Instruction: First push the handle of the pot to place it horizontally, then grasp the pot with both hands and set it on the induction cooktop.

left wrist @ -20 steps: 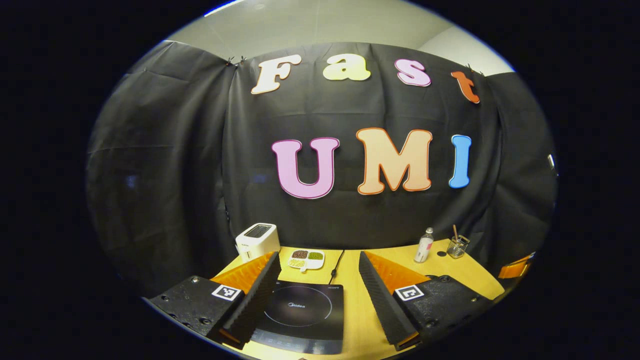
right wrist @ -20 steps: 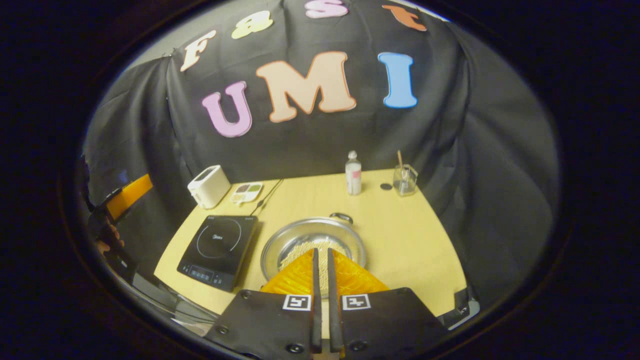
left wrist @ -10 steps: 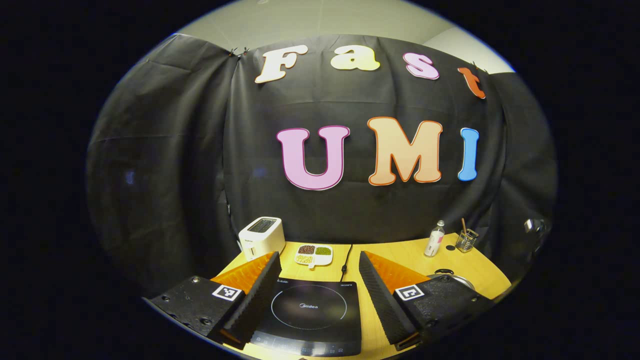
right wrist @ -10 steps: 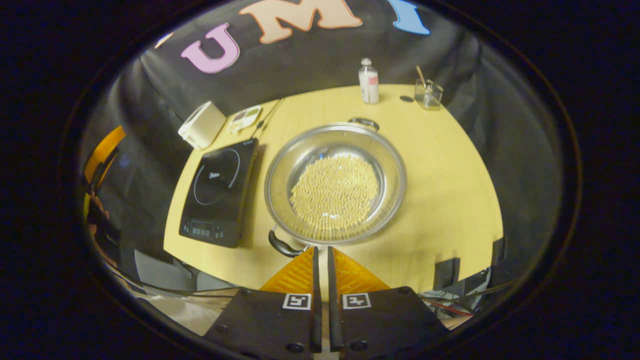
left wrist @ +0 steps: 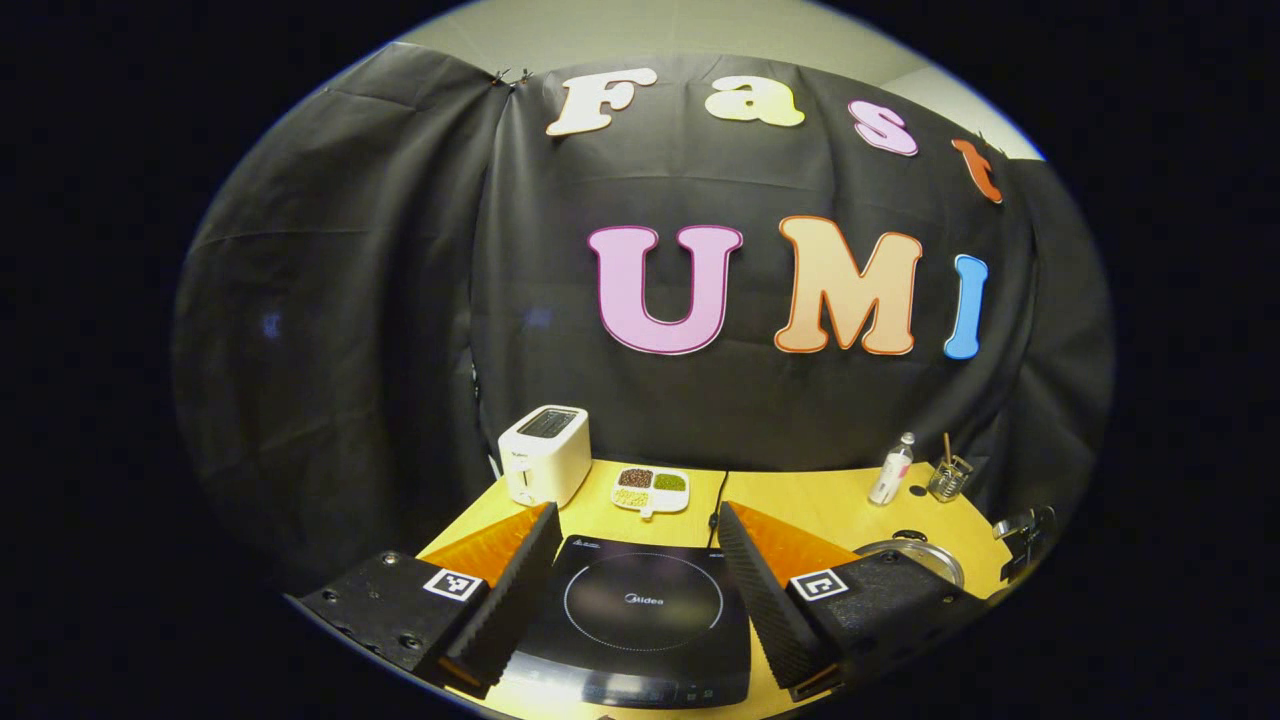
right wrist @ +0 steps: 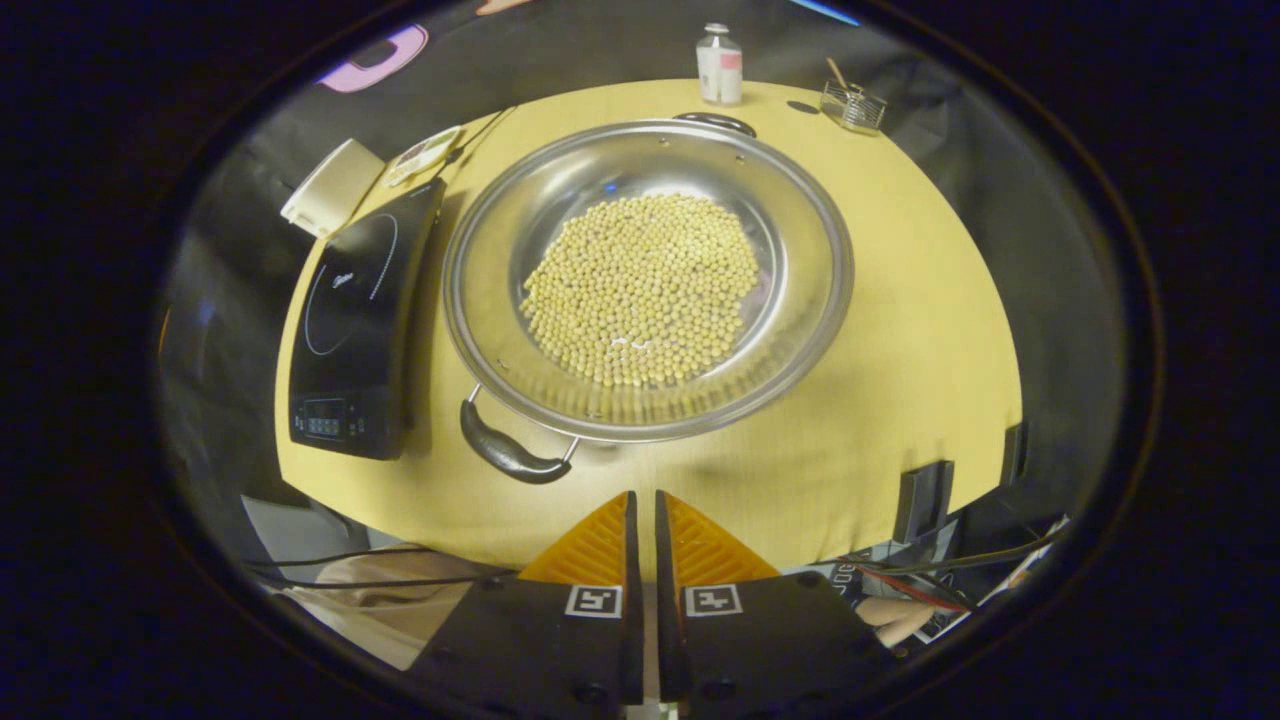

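In the left gripper view I have the left hand-held gripper (left wrist: 635,560) spread wide with nothing between its fingers, poised above the near part of the table (left wrist: 820,505). Between the fingers I see the induction cooktop (left wrist: 640,620), a flat black slab lying on the table. Behind it stand a white toaster (left wrist: 545,455) and a small divided dish (left wrist: 652,488), and a cord (left wrist: 716,500) runs back toward the wall. Far right I make out a small bottle (left wrist: 893,470) and a glass holder (left wrist: 948,480). The rim of the pot (left wrist: 925,555) peeks out just past my right finger.

In the right gripper view I look steeply down. The right hand-held gripper (right wrist: 643,510) has its fingers drawn almost together, a thin slit between them, gripping nothing, and it sits over the table's near edge. The pot (right wrist: 800,300), a wide steel pan filled with yellow beans (right wrist: 640,285), rests on the table just right of the induction cooktop (right wrist: 350,320). Its near handle (right wrist: 510,455) points toward me and to the left, close ahead of my fingertips but apart from them; the far handle (right wrist: 715,120) sits near the bottle (right wrist: 718,65).
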### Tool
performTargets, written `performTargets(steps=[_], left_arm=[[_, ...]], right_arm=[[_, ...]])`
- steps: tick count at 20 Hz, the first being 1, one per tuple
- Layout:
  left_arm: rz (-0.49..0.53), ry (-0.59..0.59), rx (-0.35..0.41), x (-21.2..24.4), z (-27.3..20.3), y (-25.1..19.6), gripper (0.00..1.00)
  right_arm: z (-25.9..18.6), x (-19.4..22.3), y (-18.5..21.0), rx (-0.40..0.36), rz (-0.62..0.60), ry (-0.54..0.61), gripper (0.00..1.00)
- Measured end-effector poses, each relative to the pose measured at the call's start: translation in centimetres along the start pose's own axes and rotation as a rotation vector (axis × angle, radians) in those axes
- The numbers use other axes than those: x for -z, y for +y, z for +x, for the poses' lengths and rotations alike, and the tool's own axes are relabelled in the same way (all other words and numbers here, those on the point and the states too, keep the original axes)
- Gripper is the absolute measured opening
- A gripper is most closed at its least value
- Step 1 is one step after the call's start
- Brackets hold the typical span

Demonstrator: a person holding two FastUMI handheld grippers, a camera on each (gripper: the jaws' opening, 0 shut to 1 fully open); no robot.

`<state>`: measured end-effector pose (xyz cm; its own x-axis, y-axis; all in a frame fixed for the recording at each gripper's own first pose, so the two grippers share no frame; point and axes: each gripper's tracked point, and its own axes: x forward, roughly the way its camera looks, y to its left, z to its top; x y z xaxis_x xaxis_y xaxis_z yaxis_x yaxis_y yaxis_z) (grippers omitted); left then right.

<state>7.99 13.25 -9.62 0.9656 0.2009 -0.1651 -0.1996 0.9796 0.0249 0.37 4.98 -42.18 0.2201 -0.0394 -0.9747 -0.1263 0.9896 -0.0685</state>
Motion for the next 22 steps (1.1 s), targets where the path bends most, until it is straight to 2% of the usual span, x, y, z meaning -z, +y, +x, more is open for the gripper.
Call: performTargets(steps=[1, 2, 6, 7, 8, 12, 13, 14, 15, 17, 18, 19, 21, 22], left_arm=[[0.001, 0.003, -0.002, 0.2, 0.0, 0.4, 0.93], [0.003, 0.005, -0.004, 0.2, 0.1, 0.8, 0.96], [0.019, 0.006, -0.011, 0.3, 0.2, 1.8, 0.96], [0.024, 0.006, -0.011, 0.4, 0.3, 2.0, 0.93], [0.030, 0.006, -0.011, 0.4, 0.3, 2.2, 0.96], [0.037, 0.007, 0.002, 0.5, 0.1, 2.6, 0.96], [0.034, 0.008, 0.008, 0.6, 0.1, 2.6, 0.96], [0.033, 0.009, 0.014, 0.7, 0.0, 2.5, 0.96], [0.032, 0.011, 0.021, 0.8, 0.0, 2.5, 0.93], [0.034, 0.011, 0.037, 0.9, 0.1, 2.5, 0.96], [0.037, 0.010, 0.046, 0.8, 0.0, 2.4, 0.96], [0.040, 0.008, 0.054, 0.9, 0.1, 2.4, 0.96], [0.044, 0.005, 0.070, 0.9, 0.1, 2.4, 0.96], [0.045, 0.004, 0.079, 0.9, 0.2, 2.3, 0.93]], right_arm=[[0.3, -0.3, 0.2, 0.009, 0.000, 0.000, 0.08], [0.5, -0.4, 0.6, 0.013, 0.003, 0.000, 0.08], [1.5, -0.4, 1.1, 0.054, -0.011, -0.002, 0.08], [1.6, -0.4, 1.2, 0.068, -0.019, -0.005, 0.08], [1.8, -0.2, 1.2, 0.076, -0.024, -0.008, 0.08], [1.8, -0.4, 2.3, 0.083, -0.022, -0.036, 0.07], [1.7, -0.6, 2.3, 0.095, -0.035, -0.051, 0.00], [1.8, -0.6, 2.4, 0.098, -0.041, -0.065, 0.07], [1.7, -0.8, 2.6, 0.102, -0.042, -0.076, 0.07], [1.6, -1.2, 3.1, 0.090, -0.030, -0.094, 0.06], [1.4, -1.6, 3.6, 0.080, -0.014, -0.106, 0.00], [1.6, -1.8, 4.2, 0.069, 0.008, -0.118, 0.06], [1.9, -2.0, 5.5, 0.044, 0.055, -0.133, 0.06], [2.0, -2.2, 6.0, 0.031, 0.081, -0.140, 0.06]])
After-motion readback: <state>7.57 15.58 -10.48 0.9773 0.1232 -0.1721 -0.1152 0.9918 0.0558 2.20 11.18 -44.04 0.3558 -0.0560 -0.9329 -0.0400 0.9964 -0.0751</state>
